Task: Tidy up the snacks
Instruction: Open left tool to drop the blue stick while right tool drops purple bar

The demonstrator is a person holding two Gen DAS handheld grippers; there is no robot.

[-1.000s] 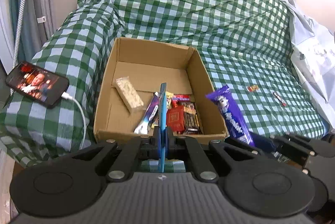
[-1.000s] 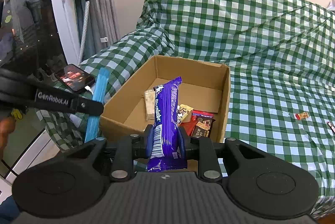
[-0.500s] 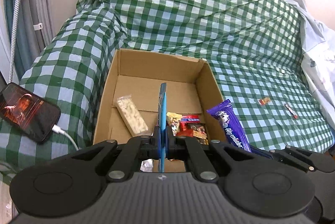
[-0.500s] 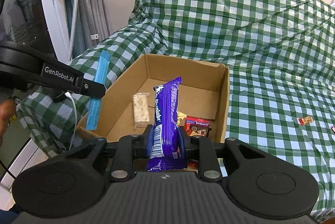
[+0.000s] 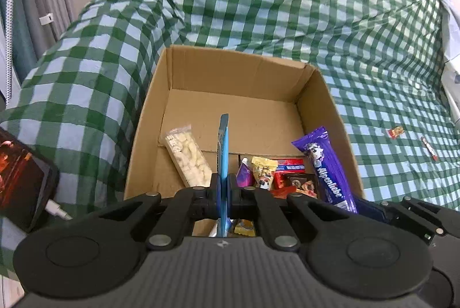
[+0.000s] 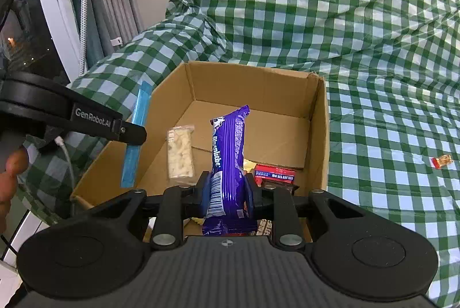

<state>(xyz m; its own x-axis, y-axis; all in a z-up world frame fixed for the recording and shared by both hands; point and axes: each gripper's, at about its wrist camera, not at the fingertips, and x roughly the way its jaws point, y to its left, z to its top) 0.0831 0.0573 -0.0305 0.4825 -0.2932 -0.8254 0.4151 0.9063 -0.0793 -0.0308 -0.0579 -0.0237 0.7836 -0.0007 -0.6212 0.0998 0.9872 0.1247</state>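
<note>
An open cardboard box sits on a green checked sofa. My left gripper is shut on a thin blue packet, held edge-on above the box's near side. The same blue packet shows at the left of the right wrist view, over the box's left wall. My right gripper is shut on a purple Alpenliebe candy pack, held over the box's near right part. Inside lie a clear pack of pale pieces, a yellow sachet and red packets.
A phone with a lit screen and a white cable lies on the sofa arm at the left. Two small wrapped sweets lie on the seat right of the box. A person's fingers show at the left edge. Curtains hang behind.
Both grippers have moved forward and down toward the box, which now looks larger and nearer. Each still holds its packet as before.
</note>
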